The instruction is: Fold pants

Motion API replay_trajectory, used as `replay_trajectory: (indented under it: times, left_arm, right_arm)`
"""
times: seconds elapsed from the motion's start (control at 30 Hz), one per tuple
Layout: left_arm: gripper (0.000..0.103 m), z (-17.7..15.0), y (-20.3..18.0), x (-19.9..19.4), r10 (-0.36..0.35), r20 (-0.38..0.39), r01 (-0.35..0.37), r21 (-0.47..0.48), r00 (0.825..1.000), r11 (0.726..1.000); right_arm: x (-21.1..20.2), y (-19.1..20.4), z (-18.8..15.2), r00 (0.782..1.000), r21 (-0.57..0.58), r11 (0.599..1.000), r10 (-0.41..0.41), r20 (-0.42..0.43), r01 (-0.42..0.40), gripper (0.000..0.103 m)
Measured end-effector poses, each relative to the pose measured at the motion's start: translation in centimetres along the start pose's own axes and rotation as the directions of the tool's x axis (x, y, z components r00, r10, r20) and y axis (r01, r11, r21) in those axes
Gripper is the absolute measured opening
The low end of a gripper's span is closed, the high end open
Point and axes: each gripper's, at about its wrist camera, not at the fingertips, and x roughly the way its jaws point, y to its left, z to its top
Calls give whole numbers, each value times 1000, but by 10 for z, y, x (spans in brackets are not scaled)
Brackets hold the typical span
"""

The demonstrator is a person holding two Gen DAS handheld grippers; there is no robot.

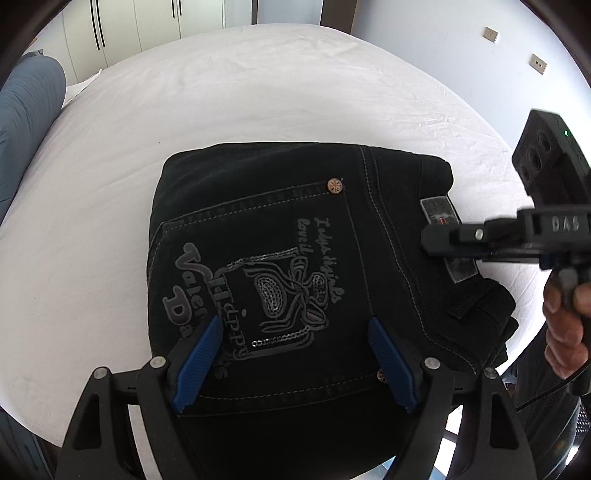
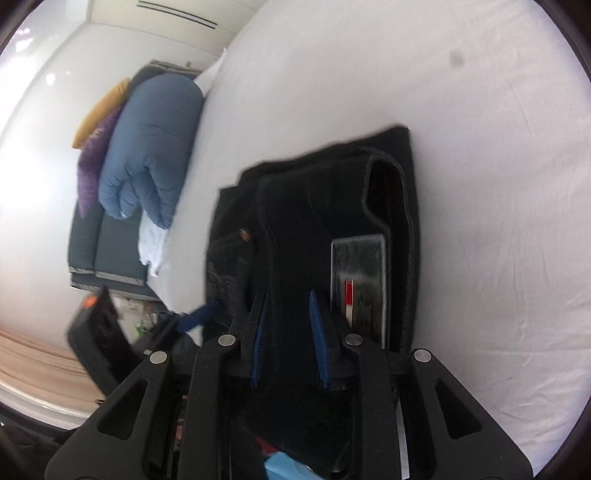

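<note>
Black jeans lie folded into a compact block on the white bed, back pocket with grey embroidery facing up. My left gripper hovers over the near part of the pocket, its blue pads wide apart and open. My right gripper reaches in from the right over the waistband label. In the right wrist view the pants and label are blurred. The right gripper has its jaws a narrow gap apart above the fabric; I see no cloth pinched.
A blue rolled duvet with purple and orange cloth lies off the bed's edge. A hand holds the right gripper at the right edge. Wardrobe doors stand behind the bed, and white sheet surrounds the pants.
</note>
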Motion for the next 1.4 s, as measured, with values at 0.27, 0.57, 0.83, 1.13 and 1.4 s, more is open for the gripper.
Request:
replay_trajectory:
  times: [0.27,0.57,0.83,1.13,1.4]
  left_arm:
    - [92,2,50,-40,-38,99,54,-157,994,986]
    - [100,10,135,-8,-145,64,158,-315,987,936]
    - [92,14,135,27,-298,-14,277,-333,954,901]
    - [49,30,116,42,-405,-79,369,-283,911,885]
    - [25,32,102,37,-390,-31,360,-323,920,875]
  right_arm:
    - [-58,-10,-56,994,-34,999,14,104,-10,77]
    - [-87,-21,-40,988,17,1000,-27,155,25,103]
    - [-46,-34,-3,996,104,994,-25,87,16,99]
    - [7,-22,17,998,99,994,-51,-31,53,38]
    - [9,-3,10,993,36,992,-120,19,119,23]
